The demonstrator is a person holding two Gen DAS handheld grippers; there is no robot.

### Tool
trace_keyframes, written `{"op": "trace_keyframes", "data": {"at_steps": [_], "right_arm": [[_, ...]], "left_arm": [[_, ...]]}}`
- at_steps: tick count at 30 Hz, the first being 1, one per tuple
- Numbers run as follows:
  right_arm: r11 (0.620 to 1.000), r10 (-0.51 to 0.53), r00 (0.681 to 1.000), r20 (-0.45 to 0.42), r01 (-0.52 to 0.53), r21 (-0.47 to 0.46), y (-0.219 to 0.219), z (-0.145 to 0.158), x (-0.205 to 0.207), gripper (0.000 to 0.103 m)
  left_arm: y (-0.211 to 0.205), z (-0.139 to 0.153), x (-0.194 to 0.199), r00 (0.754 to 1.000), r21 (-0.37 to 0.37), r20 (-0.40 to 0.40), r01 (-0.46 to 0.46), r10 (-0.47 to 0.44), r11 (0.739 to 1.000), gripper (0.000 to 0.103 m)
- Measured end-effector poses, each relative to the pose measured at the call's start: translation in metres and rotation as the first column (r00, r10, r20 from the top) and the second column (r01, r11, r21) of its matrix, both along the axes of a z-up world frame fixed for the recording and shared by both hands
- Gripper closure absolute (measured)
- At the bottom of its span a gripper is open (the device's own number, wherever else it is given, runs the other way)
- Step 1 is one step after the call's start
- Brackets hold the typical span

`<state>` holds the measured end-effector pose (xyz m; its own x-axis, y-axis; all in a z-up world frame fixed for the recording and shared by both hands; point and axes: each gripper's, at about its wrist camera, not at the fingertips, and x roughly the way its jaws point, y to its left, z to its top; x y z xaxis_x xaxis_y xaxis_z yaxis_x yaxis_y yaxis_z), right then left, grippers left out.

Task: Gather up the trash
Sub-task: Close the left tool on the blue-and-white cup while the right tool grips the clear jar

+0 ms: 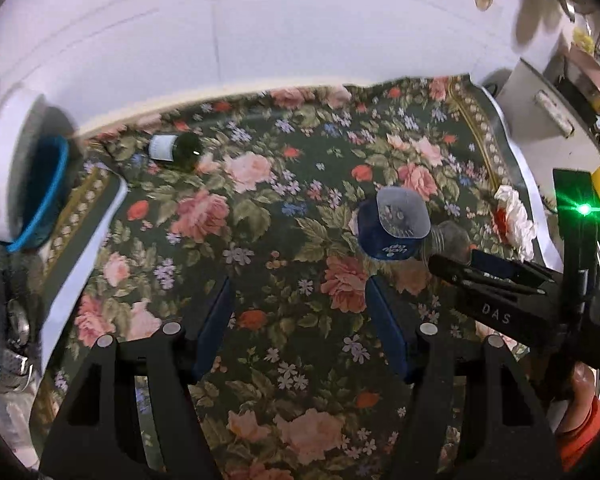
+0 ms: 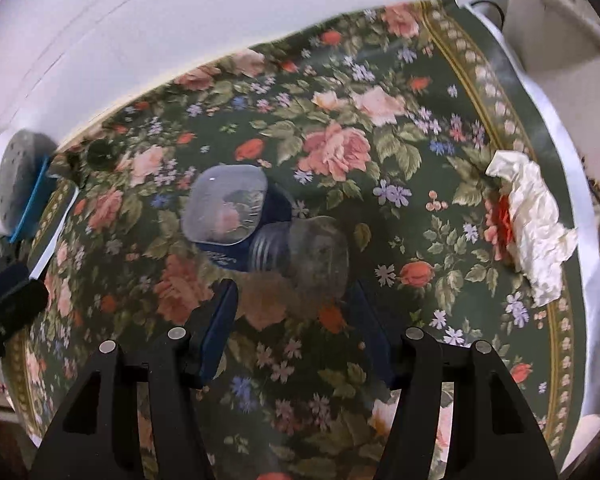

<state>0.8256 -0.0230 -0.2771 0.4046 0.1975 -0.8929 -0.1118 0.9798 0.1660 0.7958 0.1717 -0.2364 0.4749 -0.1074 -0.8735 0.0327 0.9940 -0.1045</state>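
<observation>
A clear plastic bottle with a dark blue label [image 2: 236, 224] lies on its side on the floral tablecloth [image 2: 340, 140], its base towards the cameras; it also shows in the left wrist view [image 1: 394, 226]. My right gripper [image 2: 296, 300] is open, its fingers either side of the bottle's neck end, not closed on it. My left gripper [image 1: 300, 300] is open and empty over the cloth, left of the bottle. A crumpled white paper [image 2: 536, 216] lies at the right table edge, also in the left wrist view [image 1: 514, 216]. A dark green glass bottle [image 1: 176, 152] lies at the back left.
A white bin with a blue-rimmed liner [image 1: 32, 184] stands off the table's left edge, also in the right wrist view [image 2: 20, 184]. A white wall runs behind the table. A white appliance [image 1: 540, 108] and clutter stand at the right.
</observation>
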Motion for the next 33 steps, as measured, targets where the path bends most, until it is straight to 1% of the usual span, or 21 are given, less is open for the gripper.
{"op": "trace_keyframes", "data": {"at_steps": [2,3,7,11,16,20,25,28,29,30,33], "right_arm": [[1.000,-0.002,1.000,0.000,0.002,0.002,0.000,-0.003,0.002,0.048],[1.000,0.003,1.000,0.007,-0.003,-0.003,0.001,-0.003,0.002,0.054],[0.997,0.039,0.998,0.054,-0.036,-0.061,0.004,0.000,0.001,0.058],[0.997,0.035,0.997,0.072,-0.030,-0.072,-0.007,0.004,0.000,0.060],[0.999,-0.024,0.997,0.077,0.027,-0.044,-0.041,0.011,-0.006,0.060],[0.997,-0.071,0.994,0.085,0.074,-0.025,-0.066,0.018,-0.011,0.060],[0.995,-0.100,0.991,0.094,0.101,-0.005,-0.084,0.024,-0.015,0.060],[0.994,-0.111,0.989,0.099,0.110,0.012,-0.091,0.026,-0.017,0.060],[0.994,-0.113,0.989,0.100,0.112,0.017,-0.093,0.027,-0.018,0.060],[0.993,-0.114,0.988,0.102,0.112,0.022,-0.095,0.028,-0.019,0.060],[0.993,-0.115,0.988,0.106,0.112,0.029,-0.098,0.029,-0.020,0.060]], "left_arm": [[-0.005,-0.006,0.006,1.000,-0.005,-0.014,0.019,-0.020,1.000,0.037],[-0.008,-0.008,0.008,0.999,-0.006,-0.018,0.027,-0.027,1.000,0.037],[-0.024,-0.016,0.020,0.997,-0.013,-0.031,0.066,-0.067,0.998,0.037],[-0.045,-0.022,0.036,0.994,-0.042,-0.044,0.096,-0.098,0.994,0.037],[-0.072,-0.030,0.058,0.990,-0.057,-0.058,0.123,-0.126,0.991,0.037],[-0.085,-0.041,0.074,0.989,-0.057,-0.089,0.116,-0.121,0.992,0.037],[-0.097,-0.055,0.090,0.989,-0.027,-0.103,0.101,-0.103,0.995,0.037],[-0.098,-0.058,0.092,0.990,-0.038,-0.099,0.093,-0.096,0.995,0.037],[-0.098,-0.059,0.091,0.990,-0.045,-0.098,0.097,-0.101,0.994,0.040],[-0.099,-0.059,0.091,0.990,-0.038,-0.096,0.104,-0.108,0.994,0.044],[-0.102,-0.057,0.087,0.990,-0.017,-0.078,0.116,-0.117,0.993,0.044]]}}
